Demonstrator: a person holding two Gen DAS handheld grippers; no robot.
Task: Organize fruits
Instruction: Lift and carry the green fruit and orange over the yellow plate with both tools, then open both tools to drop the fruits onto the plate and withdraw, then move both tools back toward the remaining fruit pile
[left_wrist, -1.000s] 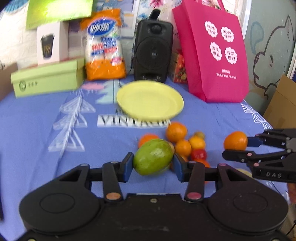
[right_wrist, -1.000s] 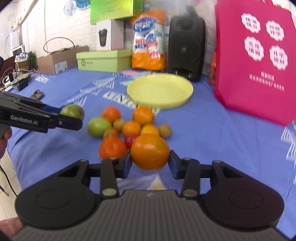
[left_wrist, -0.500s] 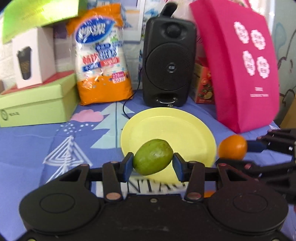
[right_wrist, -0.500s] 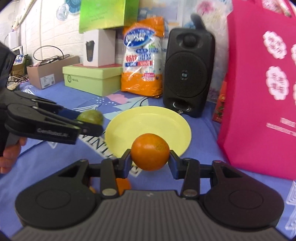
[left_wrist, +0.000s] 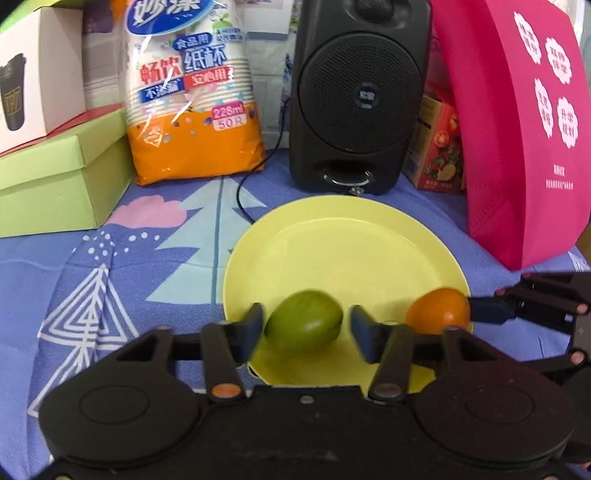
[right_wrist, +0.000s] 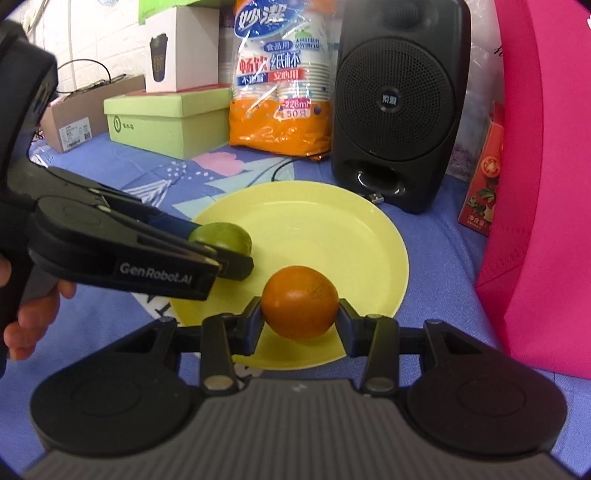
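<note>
A yellow plate (left_wrist: 354, 251) lies on the blue cloth; it also shows in the right wrist view (right_wrist: 332, 229). My left gripper (left_wrist: 304, 326) has its jaws parted around a green mango (left_wrist: 303, 325), with gaps on both sides; the mango sits at the plate's near edge. In the right wrist view the mango (right_wrist: 221, 236) rests on the plate's left side. My right gripper (right_wrist: 300, 319) is shut on an orange (right_wrist: 300, 306) over the plate's near rim. The orange (left_wrist: 437, 310) shows at the plate's right edge in the left wrist view.
A black speaker (left_wrist: 360, 92) with a cable, a bag of paper cups (left_wrist: 192, 92), a green box (left_wrist: 59, 173) and a pink bag (left_wrist: 528, 129) stand close behind the plate. A red carton (right_wrist: 484, 177) stands by the pink bag.
Both grippers moved forward and down over the plate. The left jaws have opened off the green mango, which now rests on the plate. The right gripper still holds the orange.
</note>
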